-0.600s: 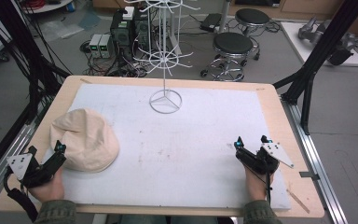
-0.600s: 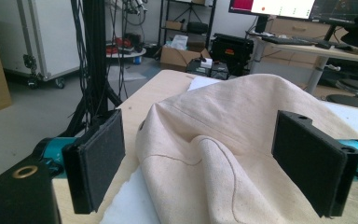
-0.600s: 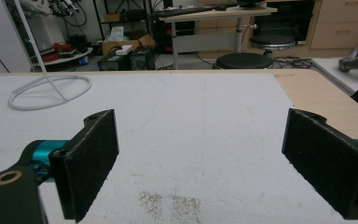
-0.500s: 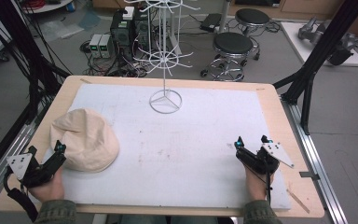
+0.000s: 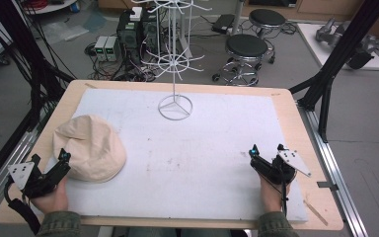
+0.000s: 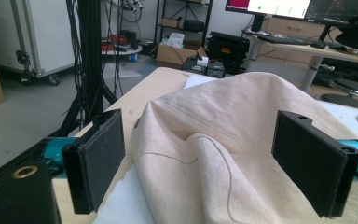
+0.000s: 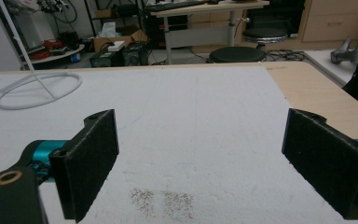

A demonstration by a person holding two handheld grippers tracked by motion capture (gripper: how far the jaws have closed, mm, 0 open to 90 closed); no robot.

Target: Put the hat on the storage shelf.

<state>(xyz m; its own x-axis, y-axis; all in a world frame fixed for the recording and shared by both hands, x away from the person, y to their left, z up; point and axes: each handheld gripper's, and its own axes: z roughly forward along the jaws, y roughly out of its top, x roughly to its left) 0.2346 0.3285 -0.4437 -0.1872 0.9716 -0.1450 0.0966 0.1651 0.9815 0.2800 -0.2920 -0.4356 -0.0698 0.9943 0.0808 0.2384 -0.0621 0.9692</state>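
a cream canvas hat [image 5: 90, 148] lies crown-up on the white mat [image 5: 187, 148] near the table's left edge, in the near-left part of the mat. the left gripper [image 5: 49, 165] sits at the hat's near-left side, low over the table's front corner, its tips pointing toward the brim. in the left gripper view the hat [image 6: 223, 144] bulges up between the two black jaws, which stand wide apart; one pad is off to the left of the cloth with a gap showing, the other sits beside the folds on the right, and i cannot tell whether that pad touches the fabric. nothing is pinched.

the right gripper [image 5: 265, 155] rests at the near-right part of the mat, well apart from the hat, held by the person's hand [image 5: 272, 193] coming in from the bottom edge. in the right gripper view its jaws are spread wide with only bare mat [image 7: 191, 140] between them, and a faint speckled smudge [image 7: 163, 201] marks the mat just ahead.

a white wire rack stand [image 5: 174, 59] rises from a ring base [image 5: 175, 107] at the far middle of the mat; that ring [image 7: 37, 88] appears at the upper left of the right gripper view. the wooden table [image 5: 296, 128] frames the mat on all sides. beyond it stand two black stools [image 5: 246, 47].
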